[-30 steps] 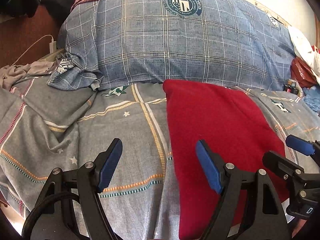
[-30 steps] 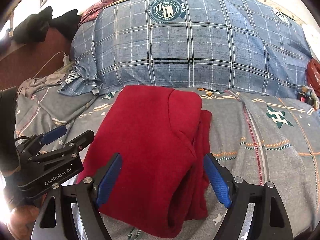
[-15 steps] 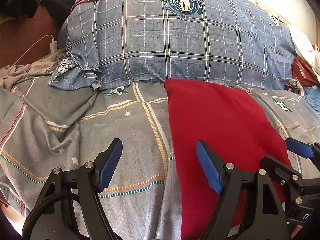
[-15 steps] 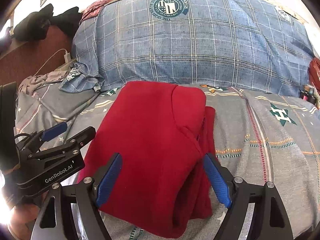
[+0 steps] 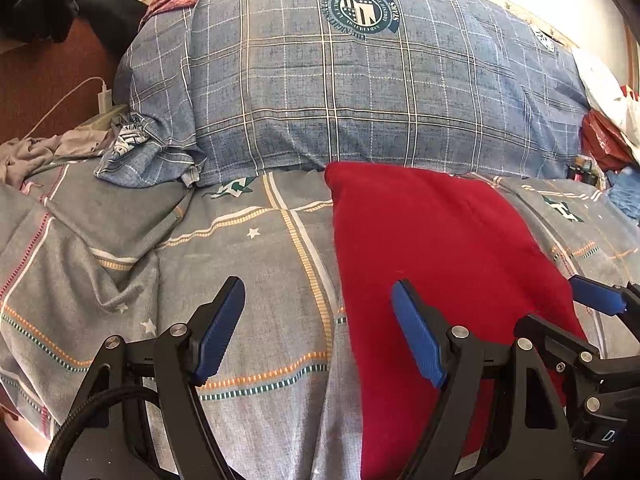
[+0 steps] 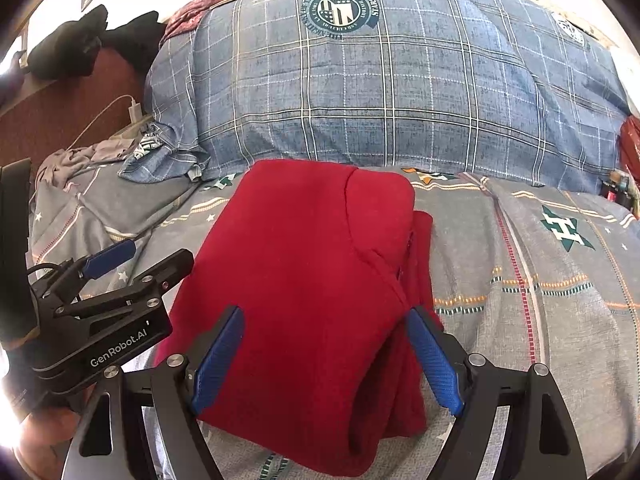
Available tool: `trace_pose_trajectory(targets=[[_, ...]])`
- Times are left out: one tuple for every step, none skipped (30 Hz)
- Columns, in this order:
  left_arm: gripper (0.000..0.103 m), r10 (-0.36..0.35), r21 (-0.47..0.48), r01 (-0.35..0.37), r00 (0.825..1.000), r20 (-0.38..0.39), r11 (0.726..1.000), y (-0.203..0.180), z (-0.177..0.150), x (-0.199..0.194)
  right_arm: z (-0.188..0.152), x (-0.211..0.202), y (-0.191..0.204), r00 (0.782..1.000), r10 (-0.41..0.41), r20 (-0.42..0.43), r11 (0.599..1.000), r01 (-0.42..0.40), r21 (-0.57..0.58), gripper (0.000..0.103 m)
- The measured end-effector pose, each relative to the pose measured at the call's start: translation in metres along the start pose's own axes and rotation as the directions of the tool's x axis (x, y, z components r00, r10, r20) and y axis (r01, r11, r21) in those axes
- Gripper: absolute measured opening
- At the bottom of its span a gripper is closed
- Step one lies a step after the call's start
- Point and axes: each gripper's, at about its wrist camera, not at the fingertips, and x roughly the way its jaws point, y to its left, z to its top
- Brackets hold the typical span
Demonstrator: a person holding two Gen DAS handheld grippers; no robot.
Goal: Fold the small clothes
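Note:
A red garment (image 6: 316, 272) lies folded in a thick rectangle on the grey patterned bed sheet (image 6: 540, 280); its layered edges show along its right side. It also shows in the left wrist view (image 5: 432, 248). My right gripper (image 6: 324, 344) is open and empty, its fingers straddling the garment's near edge just above it. My left gripper (image 5: 316, 320) is open and empty over the sheet at the garment's left edge; it shows in the right wrist view (image 6: 140, 256) too. The right gripper's fingers (image 5: 592, 300) appear at the right of the left wrist view.
A large blue plaid duvet (image 6: 384, 88) is bunched behind the garment. Crumpled grey cloth (image 5: 36, 152) and a white charger cable (image 5: 100, 96) lie at the left by the brown headboard. Red and white bags (image 5: 604, 136) sit at the far right.
Both grippers stay open and have shifted only slightly; the red garment lies in the same folded shape.

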Motion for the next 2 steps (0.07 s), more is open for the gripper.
trace_pose_trajectory(targets=[[0.078, -0.008, -0.005, 0.008, 1.000, -0.006, 1.000, 0.0006, 0.0007, 0.0001, 0.0000, -0.0003, -0.0003, 1.000, 0.001, 0.000, 1.000, -0.001, 0.000, 0.081], [0.078, -0.021, -0.013, 0.021, 1.000, -0.014, 1.000, 0.0019, 0.0015, 0.0002, 0.0001, -0.0005, -0.0011, 1.000, 0.005, 0.000, 1.000, -0.005, 0.002, 0.081]])
